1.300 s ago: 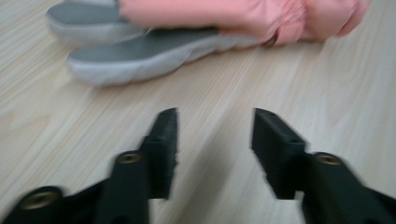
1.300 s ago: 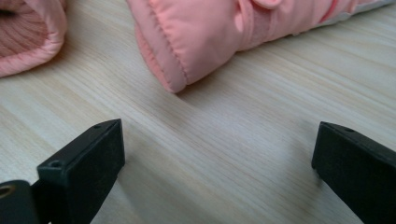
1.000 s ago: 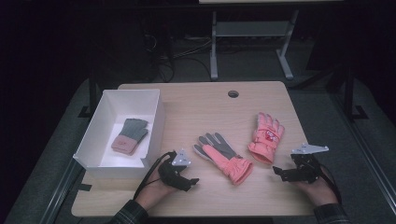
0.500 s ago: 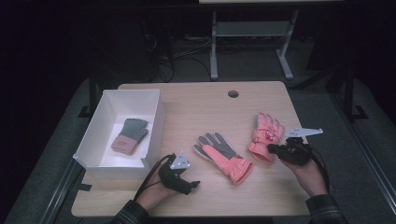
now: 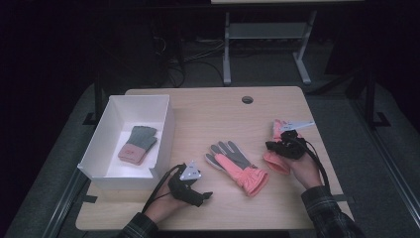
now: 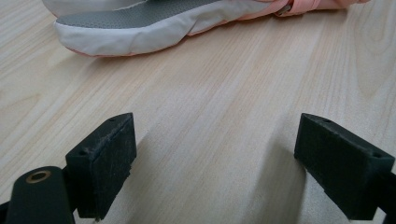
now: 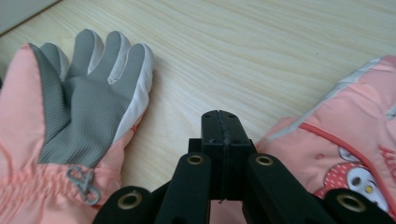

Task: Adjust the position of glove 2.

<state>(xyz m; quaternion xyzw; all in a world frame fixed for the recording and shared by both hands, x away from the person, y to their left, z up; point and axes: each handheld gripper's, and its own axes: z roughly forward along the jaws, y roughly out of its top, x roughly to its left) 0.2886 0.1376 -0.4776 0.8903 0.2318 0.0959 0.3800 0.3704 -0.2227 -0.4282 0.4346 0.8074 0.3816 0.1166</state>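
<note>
A pink glove with a grey palm lies palm up at mid-table; it appears again as the grey-palmed glove and as the same glove. A second pink glove, printed with a cartoon, lies to its right, shown close up as the printed glove. My right gripper sits over that glove's left edge, and my right gripper is shut with nothing seen between its jaws. My left gripper rests near the front edge, and my left gripper is open over bare wood, short of the grey-palmed glove.
A white box stands at the table's left with a grey and pink glove lying inside. A round cable hole is at the table's far edge. Desk legs and cables stand on the dark floor beyond.
My right gripper has moved from the front right of the table forward and left onto the printed pink glove. The left gripper has hardly moved.
</note>
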